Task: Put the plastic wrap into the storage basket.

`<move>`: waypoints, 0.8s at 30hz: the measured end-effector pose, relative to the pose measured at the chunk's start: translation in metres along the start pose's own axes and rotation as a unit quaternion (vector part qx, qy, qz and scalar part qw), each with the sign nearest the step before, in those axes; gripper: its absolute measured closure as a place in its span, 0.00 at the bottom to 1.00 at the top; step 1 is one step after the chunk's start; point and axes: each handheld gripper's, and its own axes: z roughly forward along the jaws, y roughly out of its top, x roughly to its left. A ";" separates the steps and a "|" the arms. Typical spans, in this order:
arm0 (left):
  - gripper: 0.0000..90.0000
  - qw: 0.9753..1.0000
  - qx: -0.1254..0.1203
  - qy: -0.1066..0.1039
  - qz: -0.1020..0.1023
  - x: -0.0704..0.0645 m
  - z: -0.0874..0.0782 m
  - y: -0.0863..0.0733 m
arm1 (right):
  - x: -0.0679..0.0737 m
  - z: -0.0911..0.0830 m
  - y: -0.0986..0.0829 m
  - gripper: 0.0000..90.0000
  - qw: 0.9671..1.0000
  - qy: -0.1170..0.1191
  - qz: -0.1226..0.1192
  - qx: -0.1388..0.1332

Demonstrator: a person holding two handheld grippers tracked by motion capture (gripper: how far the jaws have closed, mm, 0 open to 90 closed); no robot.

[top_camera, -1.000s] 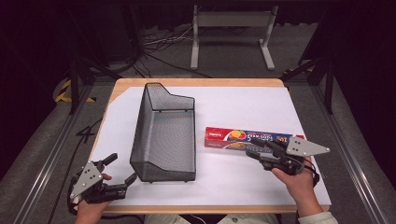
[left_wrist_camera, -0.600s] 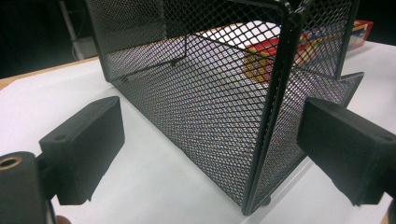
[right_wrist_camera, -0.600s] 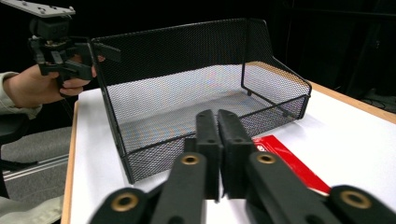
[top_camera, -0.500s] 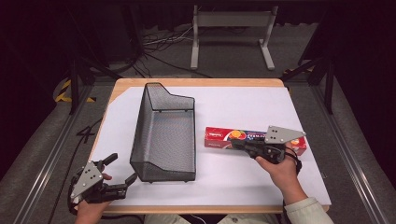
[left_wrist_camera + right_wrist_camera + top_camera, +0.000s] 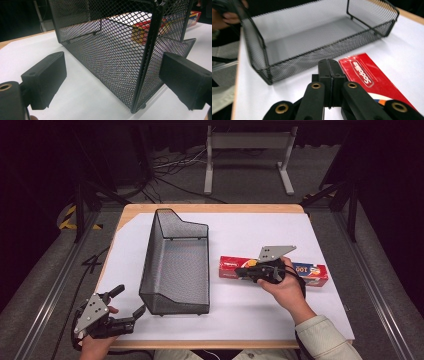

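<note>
A black wire-mesh basket [image 5: 175,270] stands lengthwise on the white-covered table [image 5: 260,227]. To its right lies a long red foil box [image 5: 312,272], flat on the table. My right gripper [image 5: 242,270] is shut with nothing between its jaws, hovering over the box's end nearest the basket. In the right gripper view the shut gripper [image 5: 329,65] points at the basket [image 5: 312,37], with the red box [image 5: 367,80] just to its right. My left gripper [image 5: 129,301] stands open at the basket's near left corner. In the left gripper view that basket corner [image 5: 147,62] rises between the open jaws.
The table's wooden edge [image 5: 210,208] shows at the back, beyond the white sheet. A metal stand [image 5: 245,150] and cables lie on the floor behind the table. White surface lies bare left of the basket and in front of the box.
My right gripper has moved left along the red box, from its right end toward the end near the basket. The left gripper has stayed in place.
</note>
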 end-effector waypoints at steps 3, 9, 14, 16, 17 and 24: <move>0.09 1.000 0.001 -0.001 0.000 0.000 0.000 0.000 | -0.004 0.009 -0.001 1.00 1.000 -0.006 0.001 0.029; 0.09 1.000 0.000 0.000 -0.001 0.000 0.000 0.000 | -0.009 0.022 -0.002 1.00 0.998 -0.014 -0.008 0.066; 0.09 1.000 0.000 -0.001 0.000 0.000 0.001 0.000 | -0.011 0.036 -0.005 1.00 0.996 -0.012 -0.007 0.092; 0.09 1.000 0.001 0.000 0.000 0.000 0.001 0.000 | -0.010 0.041 -0.006 1.00 0.995 -0.013 -0.010 0.101; 0.09 1.000 0.001 0.000 -0.001 0.000 0.001 0.000 | -0.010 0.045 -0.006 1.00 0.994 -0.014 -0.013 0.107; 0.09 1.000 0.001 -0.001 -0.002 0.000 0.001 0.000 | -0.011 0.062 -0.010 1.00 0.988 -0.040 -0.021 0.151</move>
